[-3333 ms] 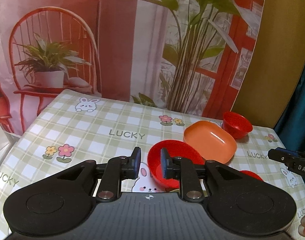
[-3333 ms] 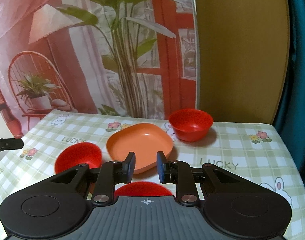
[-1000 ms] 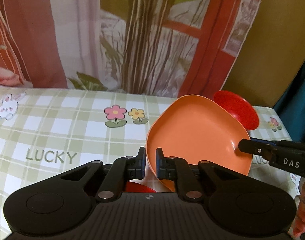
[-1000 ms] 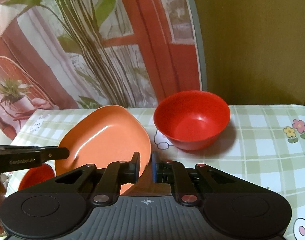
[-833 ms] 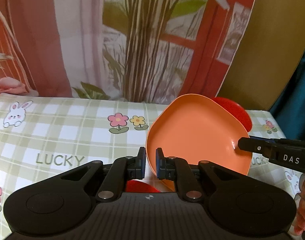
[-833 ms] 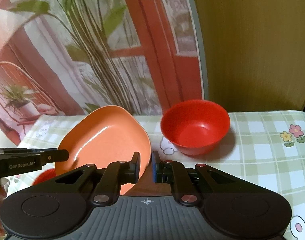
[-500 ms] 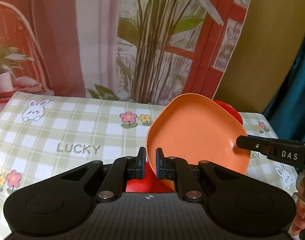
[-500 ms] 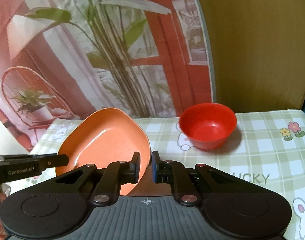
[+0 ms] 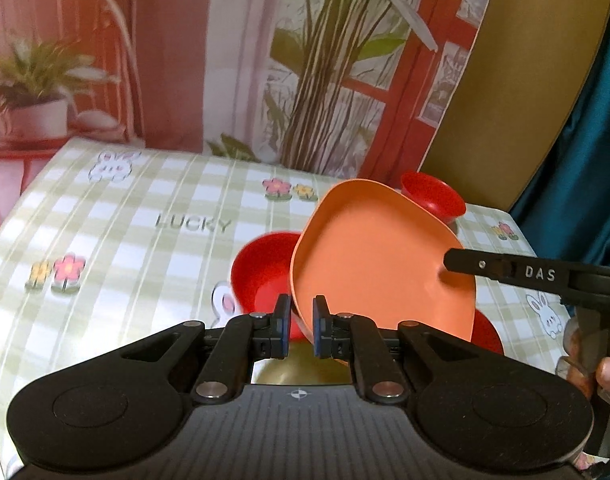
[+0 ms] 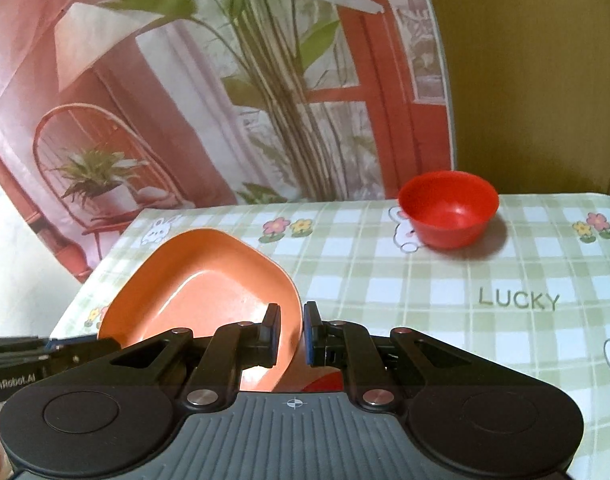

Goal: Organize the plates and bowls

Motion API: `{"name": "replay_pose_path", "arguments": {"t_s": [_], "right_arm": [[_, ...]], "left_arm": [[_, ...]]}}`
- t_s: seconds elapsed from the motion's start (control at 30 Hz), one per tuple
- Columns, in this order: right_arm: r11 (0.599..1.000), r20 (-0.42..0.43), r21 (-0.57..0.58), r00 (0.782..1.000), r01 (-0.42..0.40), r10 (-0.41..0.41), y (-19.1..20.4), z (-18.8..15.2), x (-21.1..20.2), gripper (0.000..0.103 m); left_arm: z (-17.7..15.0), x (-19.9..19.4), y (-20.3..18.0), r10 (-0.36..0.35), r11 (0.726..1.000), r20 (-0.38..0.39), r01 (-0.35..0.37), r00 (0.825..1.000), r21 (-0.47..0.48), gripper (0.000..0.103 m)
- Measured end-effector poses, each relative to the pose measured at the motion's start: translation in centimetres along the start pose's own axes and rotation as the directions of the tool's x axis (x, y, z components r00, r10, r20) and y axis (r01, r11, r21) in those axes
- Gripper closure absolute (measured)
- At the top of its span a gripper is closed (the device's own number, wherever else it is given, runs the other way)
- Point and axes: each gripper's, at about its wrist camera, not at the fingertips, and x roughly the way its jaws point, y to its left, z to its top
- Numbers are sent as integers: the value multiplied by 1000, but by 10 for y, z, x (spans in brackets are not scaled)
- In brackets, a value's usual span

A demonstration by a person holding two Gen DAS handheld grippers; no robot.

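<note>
An orange plate (image 9: 377,272) hangs tilted above the checked tablecloth, held at both sides. My left gripper (image 9: 301,316) is shut on its near left rim. My right gripper (image 10: 292,324) is shut on the right rim of the plate (image 10: 201,292). In the left wrist view the right gripper (image 9: 457,264) reaches in from the right edge. Below the plate sits a red bowl (image 9: 261,276), partly hidden. Another red bowl (image 10: 449,208) stands at the table's far side, its rim (image 9: 433,196) peeking from behind the plate.
A third red dish (image 9: 487,332) shows under the plate's right side, mostly hidden. A printed backdrop and a brown panel stand behind the table (image 10: 425,280). A blue curtain (image 9: 577,140) hangs at the right. A hand (image 9: 609,372) holds the right gripper.
Both grippers have drawn back and risen with the orange plate between them. More of the table shows, the far red bowl looks smaller, and the red bowl under the plate has come into view.
</note>
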Motion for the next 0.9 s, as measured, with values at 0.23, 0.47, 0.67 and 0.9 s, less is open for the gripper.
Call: {"name": "replay_pose_path", "arguments": {"t_s": [0.23,0.47,0.67,0.9], "right_arm": [[1000,-26,-22,1000,-12,11,9,-14,0,92],[998,-58,-63,998,-20,16,21,-27,3,92],[996,-81,-86,997,-22,15,29,-37,6,92],[994,-108,-104,994,-22,11,33,-47,11,91]], "left_arm": [[-26,-15,8,-14,999,-30,13,999,-39,90],[-52,-21,18,-22,995,-77,14,997,-100,89],[-67,-24,25,-22,989,-97,8,995,-147,89],[-79,-21,29,-34,983,-143,8,989,-181,88]]}}
